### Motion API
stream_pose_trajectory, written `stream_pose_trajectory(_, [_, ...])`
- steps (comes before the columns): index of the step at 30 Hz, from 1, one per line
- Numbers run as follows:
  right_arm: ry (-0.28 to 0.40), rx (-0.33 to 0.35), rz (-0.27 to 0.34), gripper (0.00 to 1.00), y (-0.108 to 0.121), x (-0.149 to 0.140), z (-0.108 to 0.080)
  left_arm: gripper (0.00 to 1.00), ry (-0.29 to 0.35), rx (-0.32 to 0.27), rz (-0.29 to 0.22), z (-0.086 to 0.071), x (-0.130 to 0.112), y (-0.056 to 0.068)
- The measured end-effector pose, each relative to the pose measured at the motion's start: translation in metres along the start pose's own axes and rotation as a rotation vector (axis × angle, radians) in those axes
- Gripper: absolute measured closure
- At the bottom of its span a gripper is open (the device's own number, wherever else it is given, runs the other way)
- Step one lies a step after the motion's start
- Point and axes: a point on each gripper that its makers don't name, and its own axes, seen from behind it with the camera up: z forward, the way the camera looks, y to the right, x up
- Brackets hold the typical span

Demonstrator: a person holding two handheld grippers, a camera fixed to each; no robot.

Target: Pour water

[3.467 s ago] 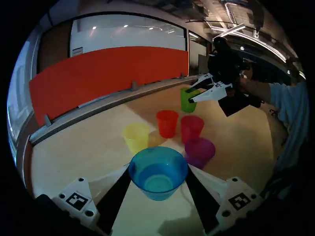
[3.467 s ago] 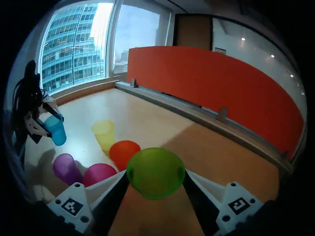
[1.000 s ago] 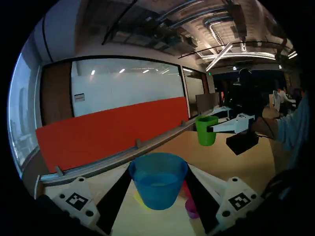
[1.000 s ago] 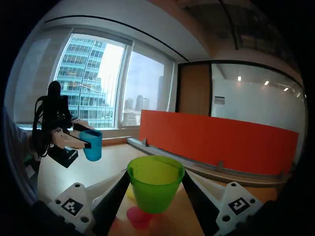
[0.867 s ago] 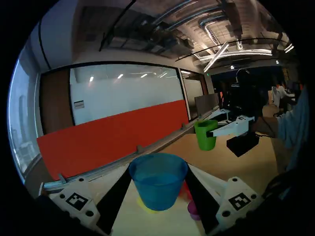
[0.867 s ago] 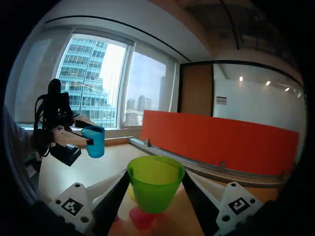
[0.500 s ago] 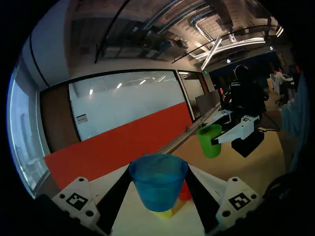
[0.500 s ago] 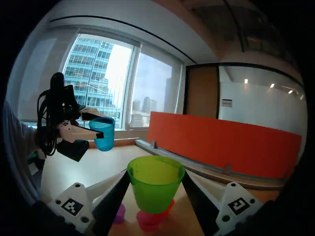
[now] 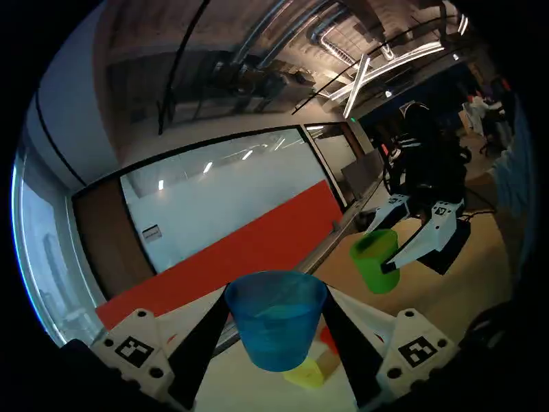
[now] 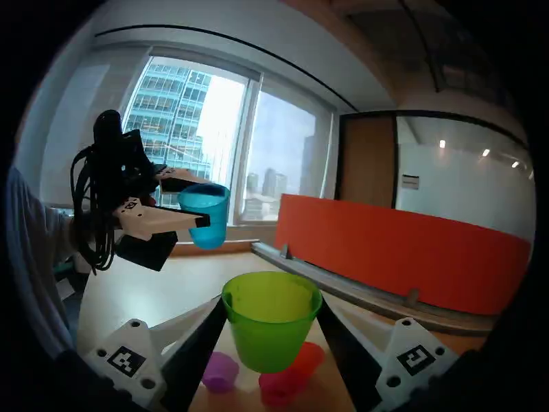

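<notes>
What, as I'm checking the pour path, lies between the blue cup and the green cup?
Nothing: in the right gripper view the stretch between the blue cup and the green cup is bare air.

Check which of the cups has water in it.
The blue cup, clamped in the left gripper: a water line shows through its wall. The green cup in the right gripper looks empty.

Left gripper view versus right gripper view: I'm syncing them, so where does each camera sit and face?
Left gripper view: on the left claw, facing its blue cup and the orange partition; right sleeve shows.
Right gripper view: on the right claw, facing its green cup and windows; left sleeve shows.
Shared: both cups, both claws.
</notes>
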Motion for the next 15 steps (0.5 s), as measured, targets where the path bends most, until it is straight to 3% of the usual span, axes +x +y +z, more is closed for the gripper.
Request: stream_pose_trajectory(15, [-0.010,0.083,-0.012,0.08,-0.037,-0.007,0.018,0.12,0.028,0.025,0.151,0.001,0.026,-0.005])
